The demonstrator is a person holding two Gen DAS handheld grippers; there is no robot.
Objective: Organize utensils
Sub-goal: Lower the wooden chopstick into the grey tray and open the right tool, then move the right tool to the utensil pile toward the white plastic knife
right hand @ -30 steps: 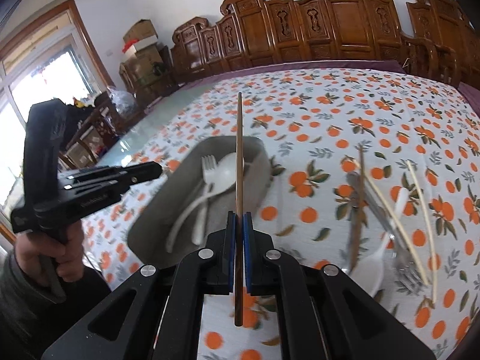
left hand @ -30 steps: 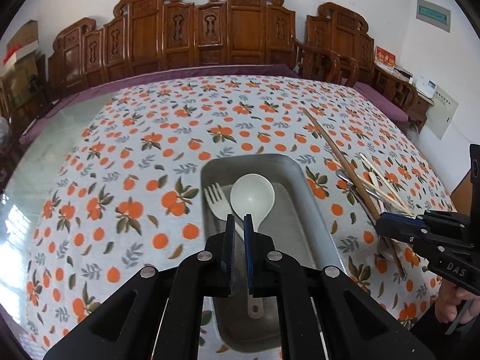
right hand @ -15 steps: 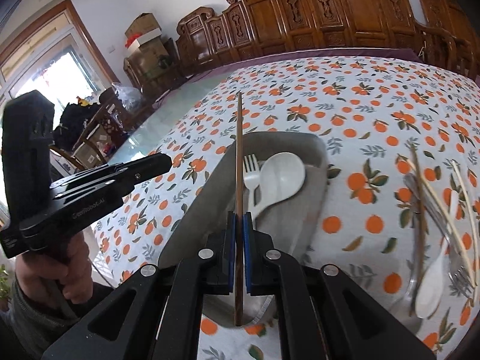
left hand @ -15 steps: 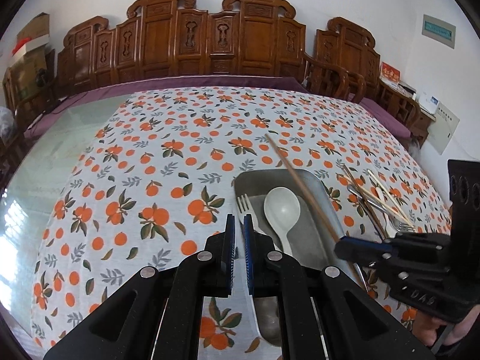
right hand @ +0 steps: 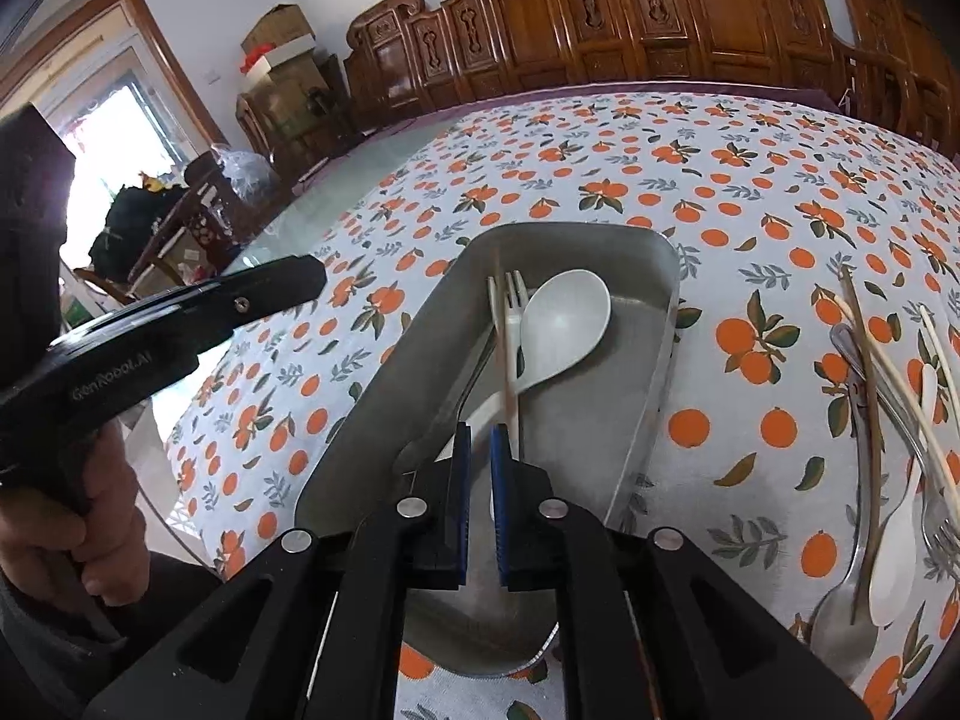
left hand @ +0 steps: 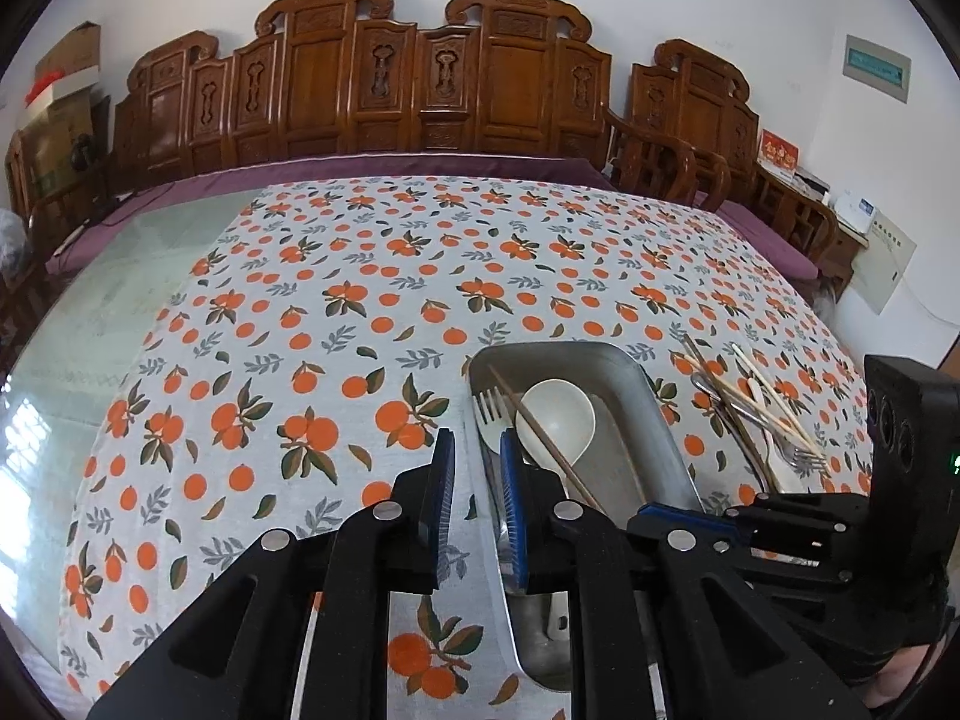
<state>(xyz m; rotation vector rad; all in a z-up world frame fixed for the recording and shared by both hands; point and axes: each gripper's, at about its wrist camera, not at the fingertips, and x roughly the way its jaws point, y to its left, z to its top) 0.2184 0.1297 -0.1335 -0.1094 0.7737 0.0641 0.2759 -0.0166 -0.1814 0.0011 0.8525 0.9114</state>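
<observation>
Chopstick (right hand: 503, 348) lies in the tray (right hand: 645, 414); right tongs (right hand: 478, 450) stand narrowly apart, empty. Left tongs (left hand: 477, 462) gape empty. Next, probably grab another from the pile (right hand: 888, 420).

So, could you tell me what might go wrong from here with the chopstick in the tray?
1. The brown chopstick lies slanted across the white fork and white spoon, so it may roll or shift.
2. The right gripper, its jaws parted, sits close by the chopstick's near end; pulling back could snag it.
3. The left gripper straddles the metal tray rim and might nudge the tray.
</observation>
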